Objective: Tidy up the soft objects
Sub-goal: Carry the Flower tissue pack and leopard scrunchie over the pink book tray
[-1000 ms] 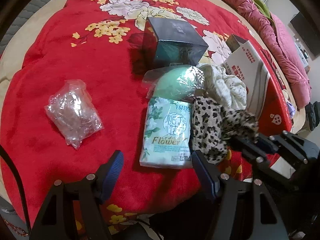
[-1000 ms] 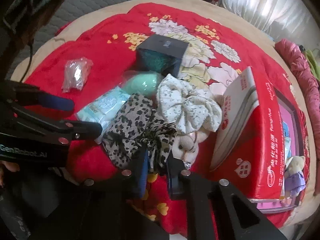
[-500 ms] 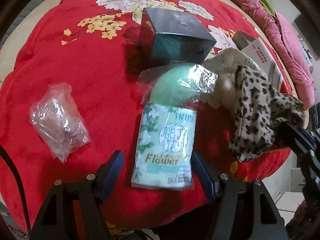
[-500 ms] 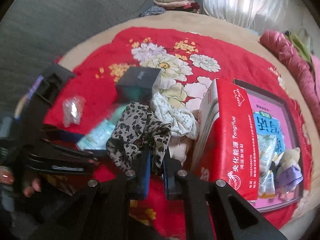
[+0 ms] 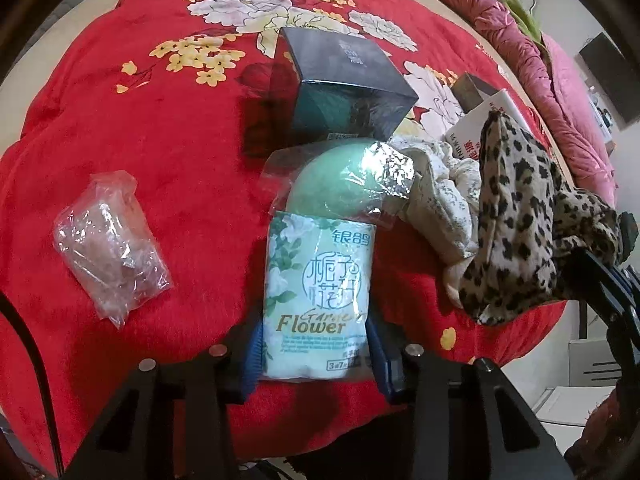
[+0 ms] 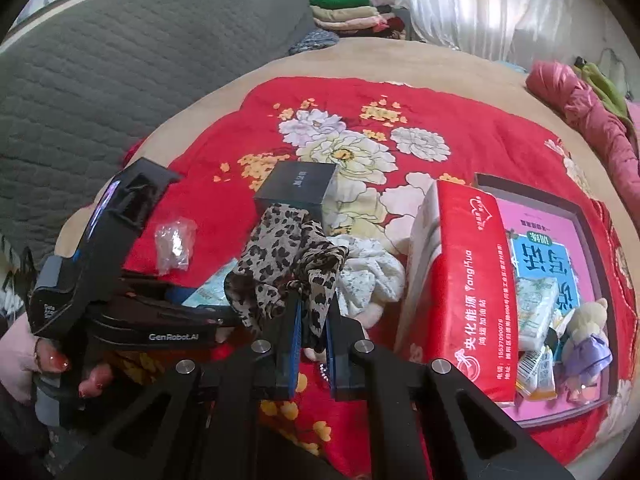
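Soft objects are being handled two at a time on the red blanket (image 5: 168, 152). Since a second ago the leopard-print scrunchie (image 6: 286, 264) has been lifted off the pile: before it lay just right of the tissue pack (image 5: 318, 300), touching the white floral scrunchie (image 5: 444, 204), and now it hangs in the air to the right of the pack, pinched firmly between the closed jaws of the right gripper (image 6: 311, 338). The white scrunchie is left lying on the blanket, to the right of the tissue pack and beside the green ball in its clear wrap (image 5: 340, 186). The second change is at the left gripper (image 5: 316, 354) — its jaws have just been closing, and the blue pads are now seen pressed on both sides of the near end of the tissue pack, which is not yet raised from the blanket. The dark box (image 5: 344, 92) beyond the green ball and the clear plastic bag (image 5: 110, 244) far to the left of the pack are not moved. It is judged that one soft item is already on its way and a second is secured; the open tray (image 6: 588, 216) behind the red carton (image 6: 464, 280), well right of the pack, already holds a small plush bear (image 6: 588, 336) and some packets, so it is probably the place where both are to be carried.
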